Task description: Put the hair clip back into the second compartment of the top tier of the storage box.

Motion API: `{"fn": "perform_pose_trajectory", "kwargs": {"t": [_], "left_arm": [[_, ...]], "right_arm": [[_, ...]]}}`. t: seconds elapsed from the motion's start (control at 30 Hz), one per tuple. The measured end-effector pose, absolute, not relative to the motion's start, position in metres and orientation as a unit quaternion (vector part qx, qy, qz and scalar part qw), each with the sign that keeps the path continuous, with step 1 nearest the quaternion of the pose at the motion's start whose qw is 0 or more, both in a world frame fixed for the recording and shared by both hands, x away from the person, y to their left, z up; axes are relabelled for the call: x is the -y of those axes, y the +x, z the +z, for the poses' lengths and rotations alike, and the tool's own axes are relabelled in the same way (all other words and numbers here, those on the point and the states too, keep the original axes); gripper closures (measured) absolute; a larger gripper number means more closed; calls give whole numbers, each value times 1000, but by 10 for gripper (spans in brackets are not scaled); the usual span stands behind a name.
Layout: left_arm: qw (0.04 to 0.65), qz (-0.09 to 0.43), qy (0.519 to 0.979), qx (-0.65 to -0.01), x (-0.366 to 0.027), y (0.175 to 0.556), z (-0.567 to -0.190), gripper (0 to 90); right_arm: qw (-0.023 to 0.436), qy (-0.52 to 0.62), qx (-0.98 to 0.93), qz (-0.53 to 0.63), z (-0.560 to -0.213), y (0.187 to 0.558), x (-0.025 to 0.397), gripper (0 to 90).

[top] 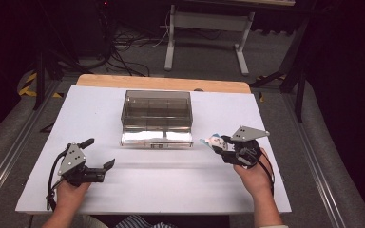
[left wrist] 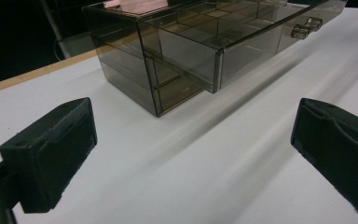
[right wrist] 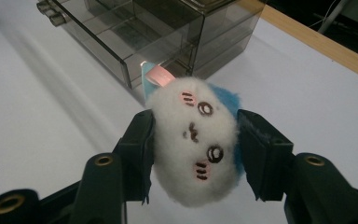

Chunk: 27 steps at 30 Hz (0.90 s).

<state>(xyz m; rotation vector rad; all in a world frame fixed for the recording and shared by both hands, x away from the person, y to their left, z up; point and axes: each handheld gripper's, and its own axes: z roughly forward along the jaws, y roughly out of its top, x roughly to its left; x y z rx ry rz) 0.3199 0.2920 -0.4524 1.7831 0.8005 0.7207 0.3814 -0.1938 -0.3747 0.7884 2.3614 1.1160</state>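
Note:
A smoky clear plastic drawer box (top: 156, 110) stands at the middle of the white table, its top drawer (top: 156, 138) pulled out toward me. My right gripper (top: 221, 145) hovers to the right of the drawer front, shut on a small white plush toy (right wrist: 196, 137) with a drawn face and blue back. The toy's pale tag (right wrist: 154, 76) points toward the box (right wrist: 158, 32). My left gripper (top: 100, 154) rests at the front left of the table, open and empty, its pads (left wrist: 56, 156) spread wide and facing the box (left wrist: 200, 46).
The white table top (top: 171, 183) ends in a wooden strip (top: 161, 83) at the far edge. Beyond it are desk legs (top: 171, 47) and cables on the floor. The drawer's twin knobs (left wrist: 306, 28) stick out from its front.

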Motion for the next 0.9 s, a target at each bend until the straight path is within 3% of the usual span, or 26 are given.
{"fn": "perform_pose_trajectory", "kwargs": {"t": [0.9], "left_arm": [[505,298,739,-333,-292,320,-452,12]], "right_arm": [[212,231,-857,409,-343,385,140,498]]}}
